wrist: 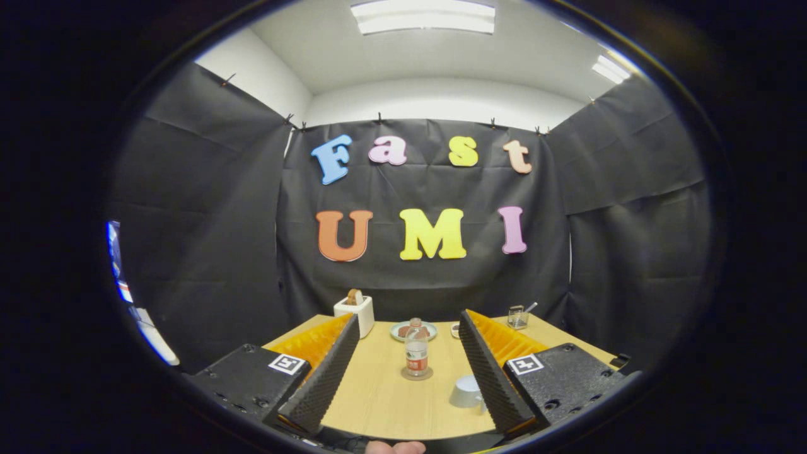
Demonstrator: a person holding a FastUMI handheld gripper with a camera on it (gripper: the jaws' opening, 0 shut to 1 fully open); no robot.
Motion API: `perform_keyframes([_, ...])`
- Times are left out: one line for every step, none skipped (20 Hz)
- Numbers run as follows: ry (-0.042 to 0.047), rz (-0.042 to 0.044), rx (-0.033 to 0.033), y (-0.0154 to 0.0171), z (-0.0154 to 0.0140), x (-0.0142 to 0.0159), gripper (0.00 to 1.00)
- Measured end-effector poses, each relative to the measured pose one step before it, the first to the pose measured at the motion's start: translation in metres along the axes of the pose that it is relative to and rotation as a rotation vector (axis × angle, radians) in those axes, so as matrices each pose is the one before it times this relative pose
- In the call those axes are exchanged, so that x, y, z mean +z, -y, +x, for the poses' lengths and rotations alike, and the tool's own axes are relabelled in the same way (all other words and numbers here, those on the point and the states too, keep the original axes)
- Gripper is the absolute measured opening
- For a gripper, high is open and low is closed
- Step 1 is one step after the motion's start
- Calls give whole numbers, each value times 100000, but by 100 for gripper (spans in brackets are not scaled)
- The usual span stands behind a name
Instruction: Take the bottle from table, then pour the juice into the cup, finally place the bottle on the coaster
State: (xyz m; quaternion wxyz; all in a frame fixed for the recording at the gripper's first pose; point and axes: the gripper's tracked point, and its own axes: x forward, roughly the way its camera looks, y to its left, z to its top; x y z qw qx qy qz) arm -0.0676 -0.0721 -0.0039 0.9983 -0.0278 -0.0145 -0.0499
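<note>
Jaws were spread wide with nothing pinched; the bottle (416, 349) stood on its coaster (417, 374) between the fingers, cup (466, 392) lower right, toaster (354, 310) upper left.

A white toaster (354, 311) with a slice of bread (355, 296) standing in its slot sits at the far edge of a wooden bench (384, 397), at about 11 o'clock. A pale green plate (398, 330) holding brown food lies at 12 o'clock, with a small dish (455, 330) just beside it toward 1 o'clock. Farther out at 1 o'clock, near the bench's far corner, stands a clear glass (517, 317) with a utensil handle leaning out of it. Black cloth (202, 221) drapes the booth on three sides, clipped along its top edge. Above it, white walls rise to a ceiling with two lit light panels (423, 16).
</note>
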Motion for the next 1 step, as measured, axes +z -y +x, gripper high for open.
perform_keyframes([10, 175, -148, 124, 12, -27, 100])
